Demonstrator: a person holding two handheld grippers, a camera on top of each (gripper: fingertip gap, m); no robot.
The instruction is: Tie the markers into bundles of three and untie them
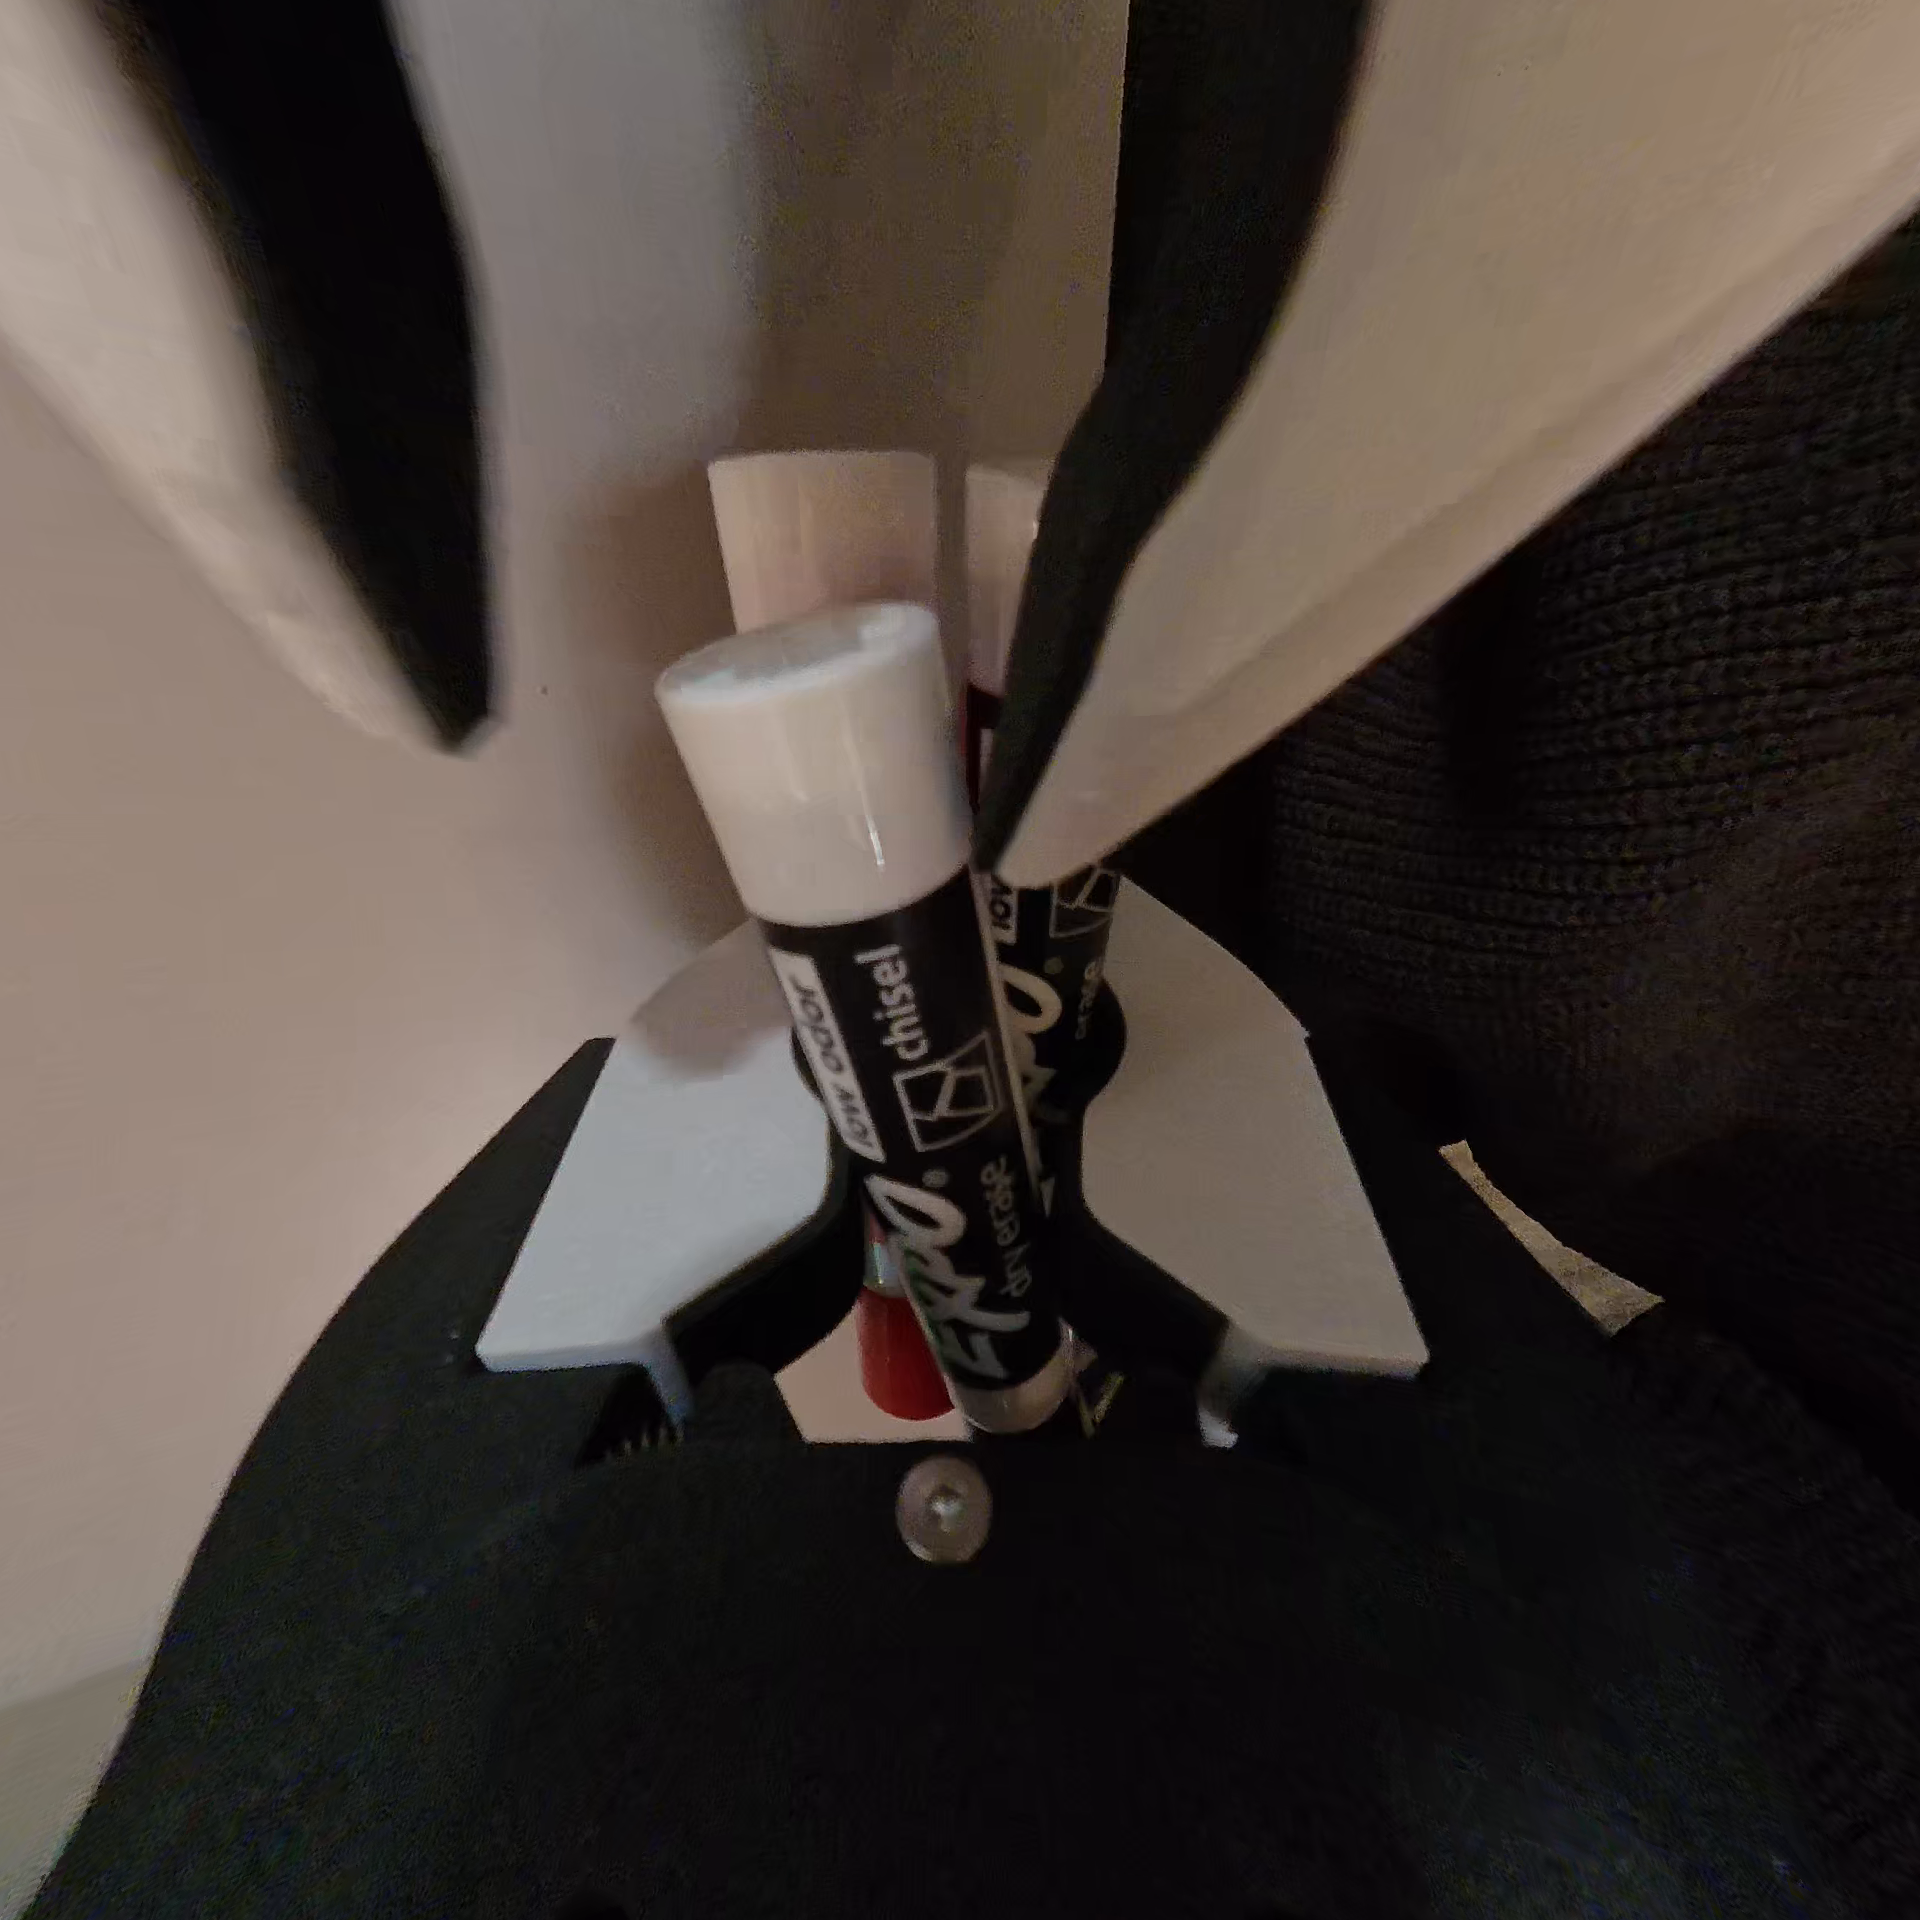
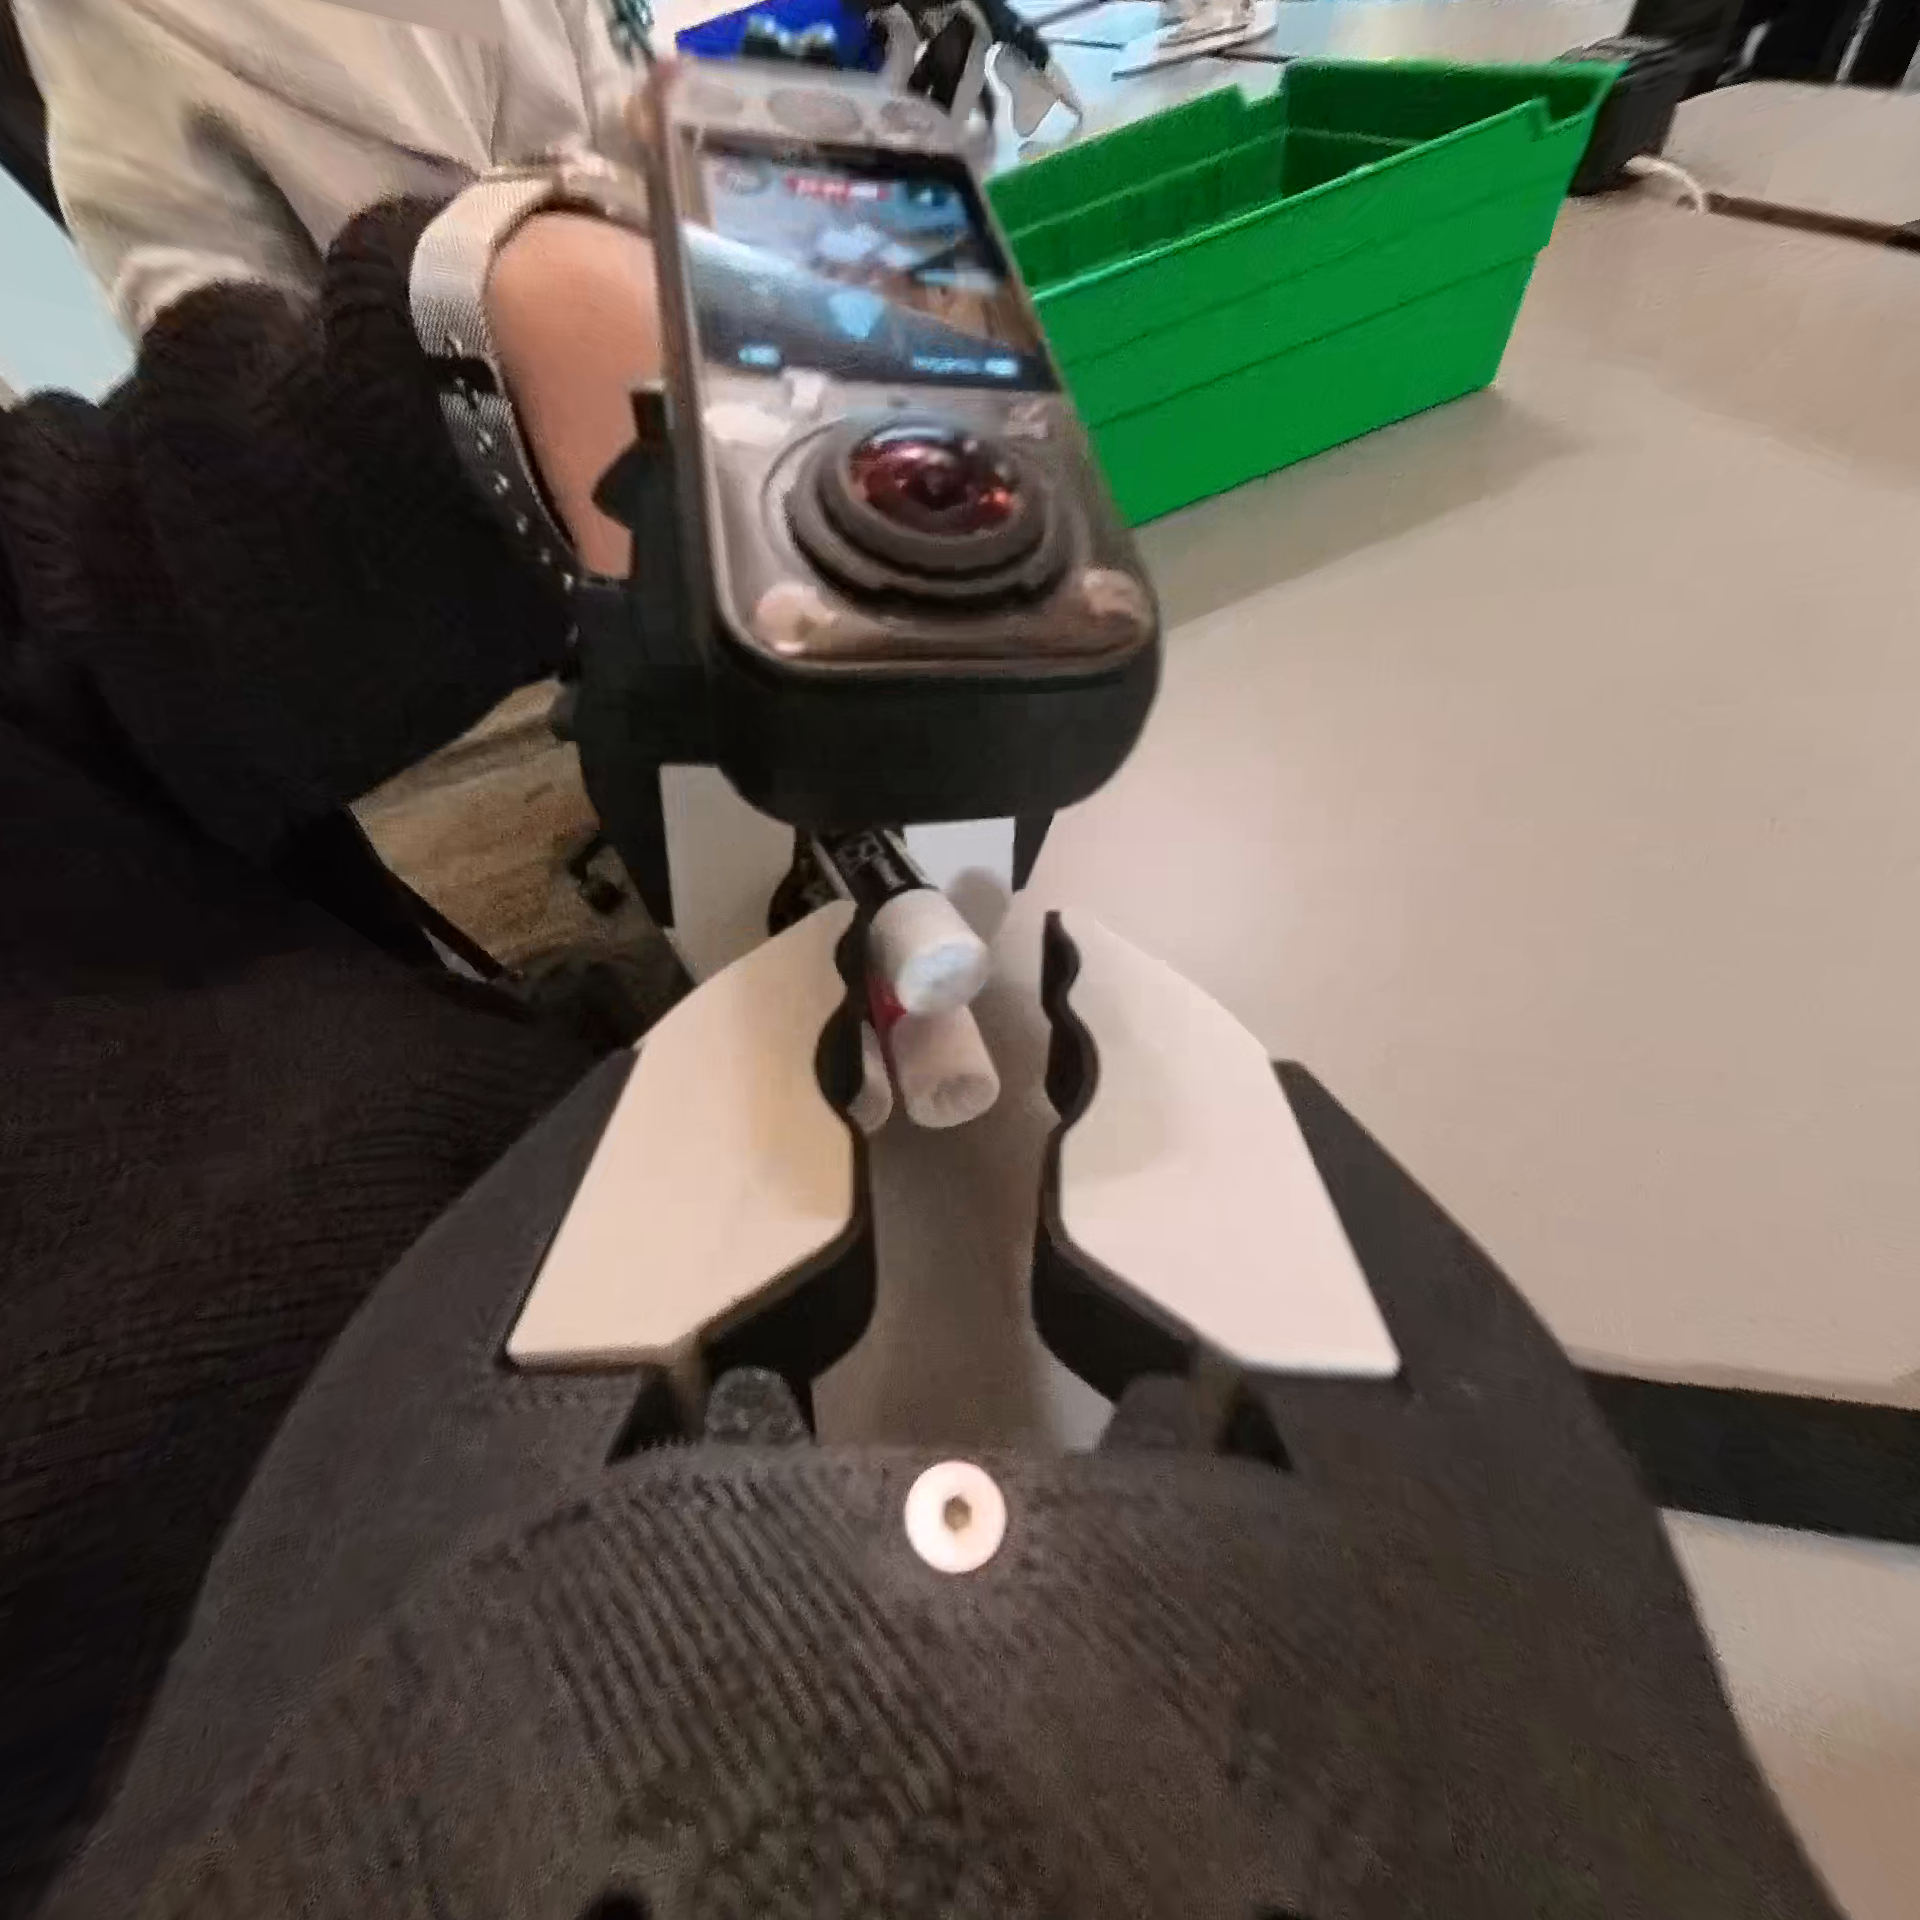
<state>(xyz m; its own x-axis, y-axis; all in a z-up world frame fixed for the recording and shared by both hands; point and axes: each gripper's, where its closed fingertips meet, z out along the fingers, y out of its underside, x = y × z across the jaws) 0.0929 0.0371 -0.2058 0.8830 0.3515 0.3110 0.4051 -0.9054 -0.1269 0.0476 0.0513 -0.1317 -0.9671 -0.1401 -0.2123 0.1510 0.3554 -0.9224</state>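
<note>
The left gripper (image 1: 961, 1049) is closed around a bundle of markers (image 1: 914, 1039), which stand up out of its white fingers (image 1: 675, 1174) toward 12 o'clock in the left wrist view. The front marker has a black printed barrel and a white end; behind it I see at least two more white ends, and a red cap (image 1: 899, 1351) shows low between the fingers, near the gripper body. How many markers are in the bundle, I cannot tell exactly. The right gripper (image 2: 951, 1049) faces the left one, and its jaws are open, with a clear gap between them. In the right wrist view the white ends of the markers (image 2: 935, 1029) lie inside this gap, close to the left finger (image 2: 717, 1143) and apart from the right finger. In the left wrist view its fingers come down from 11 and 1 o'clock; the tip at 1 o'clock (image 1: 1049, 831) is just beside the bundle or touching it. Above the markers, at 12 o'clock in the right wrist view, sits the camera (image 2: 894, 416) of the left gripper, held by a black-gloved hand (image 2: 260, 499) at 10 o'clock. A green bin (image 2: 1299, 281) stands on the grey table (image 2: 1507, 831) at 1 o'clock, well apart.
</note>
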